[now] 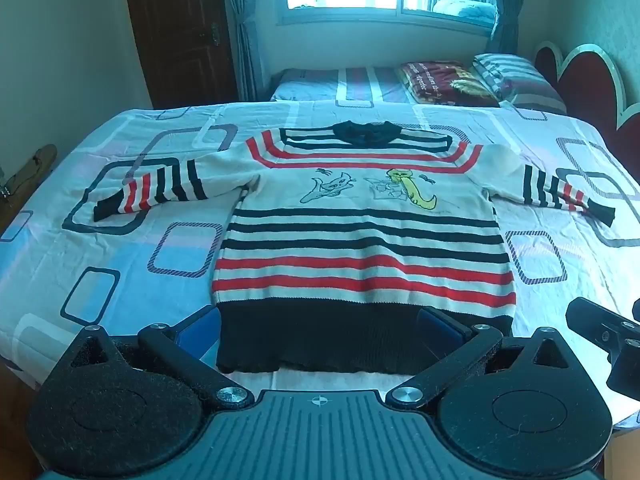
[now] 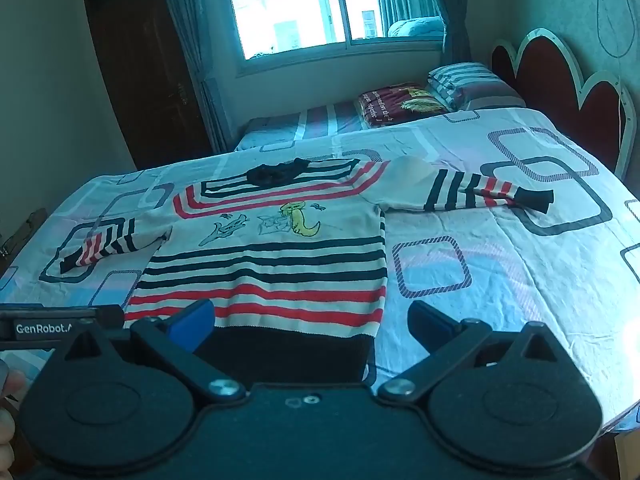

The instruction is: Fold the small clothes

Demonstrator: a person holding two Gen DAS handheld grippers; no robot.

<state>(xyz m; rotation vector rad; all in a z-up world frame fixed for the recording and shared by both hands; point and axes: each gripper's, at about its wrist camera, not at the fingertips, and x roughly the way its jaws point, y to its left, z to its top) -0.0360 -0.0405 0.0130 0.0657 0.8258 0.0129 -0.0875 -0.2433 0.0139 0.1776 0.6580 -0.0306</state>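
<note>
1. A small striped sweater (image 1: 360, 216) lies flat and face up on the bed (image 1: 120, 248), both sleeves spread out to the sides, its dark collar (image 1: 366, 132) at 12 o'clock and its dark hem band (image 1: 320, 344) at 6 o'clock, nearest the cameras.
2. The sweater's chest carries drawn cartoon figures: a blue-outlined cat (image 1: 332, 190) and a yellow creature (image 1: 416, 190). Any lettering by them is too small to read.
3. The left tongs (image 1: 320, 330) stand wide open, gripping nothing; their blue pads (image 1: 200, 330) sit at either end of the hem band, above the cloth as far as the left wrist view shows.
4. The right tongs (image 2: 312, 326) are also spread wide and empty, placed over the hem's right corner, with one pad over the sweater and the other over bare bedsheet.
5. In the right wrist view, at 9 o'clock, a black bar (image 2: 52, 328) belonging to the other tool bears white lettering reading "GenRobot." before it is cut off.
6. At 9 o'clock low in that view, part of a hand (image 2: 8, 408) shows at the edge.
7. A folded maroon blanket (image 2: 400, 106) at 1 o'clock, beside striped pillows (image 2: 468, 80), has pale writing on it, too blurred to read.
8. The bedsheet is printed with rounded rectangles in dark and pastel tones.
</note>
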